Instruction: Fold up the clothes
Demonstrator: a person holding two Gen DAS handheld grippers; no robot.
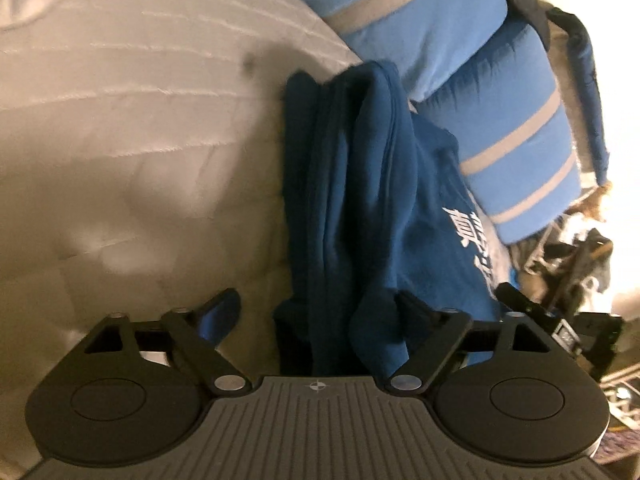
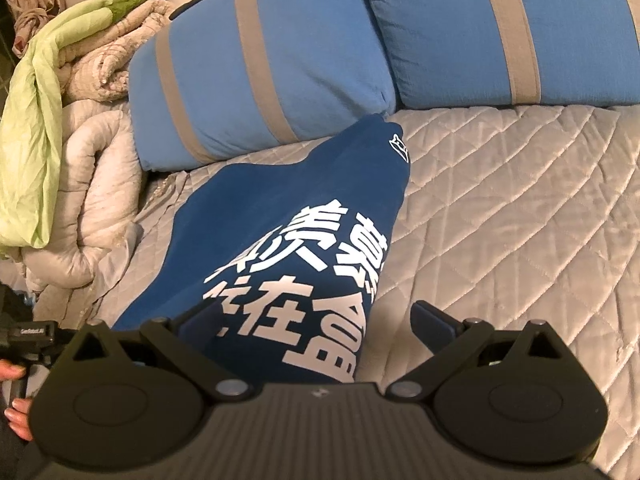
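A dark blue T-shirt (image 2: 280, 216) with large white printed characters lies on the grey quilted bed (image 2: 500, 208), folded lengthwise into a narrow strip. In the left wrist view the shirt (image 1: 360, 200) shows bunched folds along its edge. My left gripper (image 1: 316, 308) is open, its fingers spread either side of the shirt's near end, the cloth lying between them. My right gripper (image 2: 316, 320) is open above the printed end of the shirt, holding nothing.
Two blue pillows with grey stripes (image 2: 264, 72) (image 2: 500, 28) lie at the head of the bed, touching the shirt's far end. A rolled grey and green quilt (image 2: 72, 120) sits at the left. The other gripper's handle and a hand (image 2: 16, 372) show at the lower left.
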